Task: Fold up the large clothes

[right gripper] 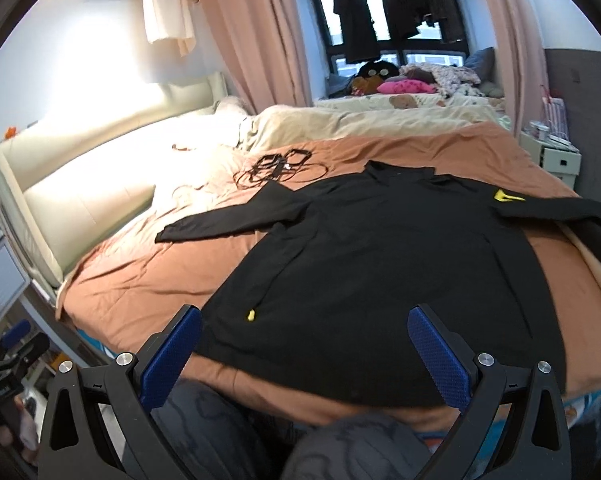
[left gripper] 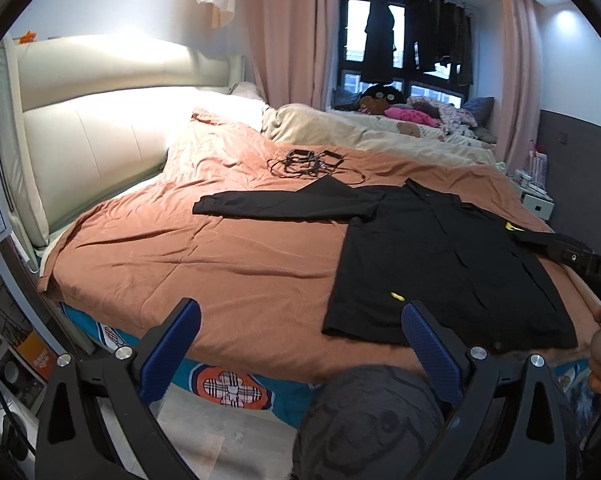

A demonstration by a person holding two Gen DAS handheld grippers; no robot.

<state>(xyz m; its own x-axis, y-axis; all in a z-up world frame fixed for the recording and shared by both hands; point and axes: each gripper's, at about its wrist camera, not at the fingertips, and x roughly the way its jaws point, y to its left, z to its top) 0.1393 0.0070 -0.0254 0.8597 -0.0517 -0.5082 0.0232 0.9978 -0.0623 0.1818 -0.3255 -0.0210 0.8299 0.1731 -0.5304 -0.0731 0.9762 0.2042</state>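
Observation:
A black long-sleeved shirt (left gripper: 440, 264) lies flat on the orange bed cover (left gripper: 204, 248), collar toward the window, one sleeve stretched out left. It also shows in the right wrist view (right gripper: 380, 264), with a yellow logo (right gripper: 508, 196) near the right shoulder and a small yellow tag (right gripper: 251, 315) near the hem. My left gripper (left gripper: 300, 340) is open and empty, above the bed's front edge, left of the hem. My right gripper (right gripper: 304, 344) is open and empty, just in front of the hem. The right gripper's body shows in the left wrist view (left gripper: 580, 260).
A tangle of black cables (left gripper: 312, 164) lies on the cover beyond the shirt. A cream headboard (left gripper: 100, 136) runs along the left. Beige bedding (left gripper: 360, 132) and soft toys sit by the window. A white bedside unit (right gripper: 556, 156) stands at right. My knee (left gripper: 372, 420) is below the grippers.

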